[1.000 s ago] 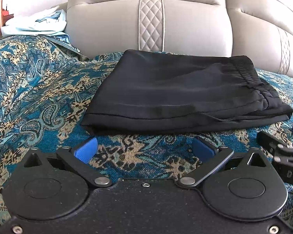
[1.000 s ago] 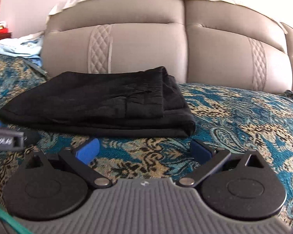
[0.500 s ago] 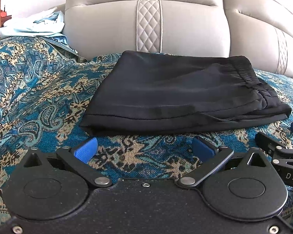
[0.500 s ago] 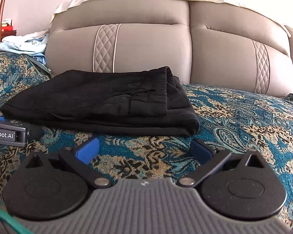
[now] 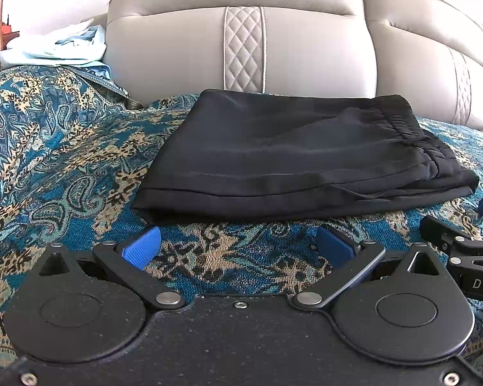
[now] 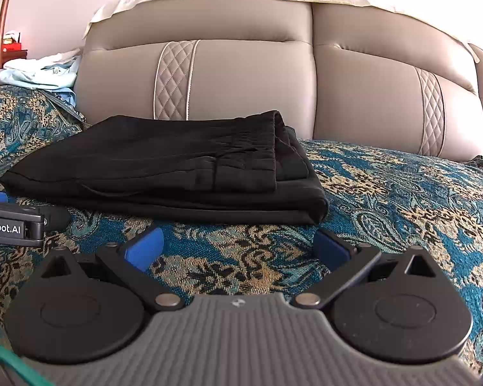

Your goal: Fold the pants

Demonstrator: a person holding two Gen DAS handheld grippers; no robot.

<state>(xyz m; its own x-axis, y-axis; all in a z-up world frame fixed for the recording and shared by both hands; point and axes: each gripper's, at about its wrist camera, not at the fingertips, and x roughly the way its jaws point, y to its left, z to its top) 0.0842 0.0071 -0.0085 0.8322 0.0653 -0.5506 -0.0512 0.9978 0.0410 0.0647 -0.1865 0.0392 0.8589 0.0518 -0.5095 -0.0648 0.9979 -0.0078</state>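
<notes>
Only leftward, the folded pants' elastic waistband; both tools spread apart, empty.

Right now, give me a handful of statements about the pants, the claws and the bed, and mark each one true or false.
1. The black pants lie folded on the patterned bedspread. True.
2. The left claw is shut on the pants. False: its jaws stand open, short of the pants' near edge, holding nothing.
3. The right claw is open and empty. True.
4. The elastic waistband is on the pants' left end in the left wrist view. False: it is on the right end.
5. A red pillow sits behind the pants. False: a beige padded headboard stands there.
</notes>
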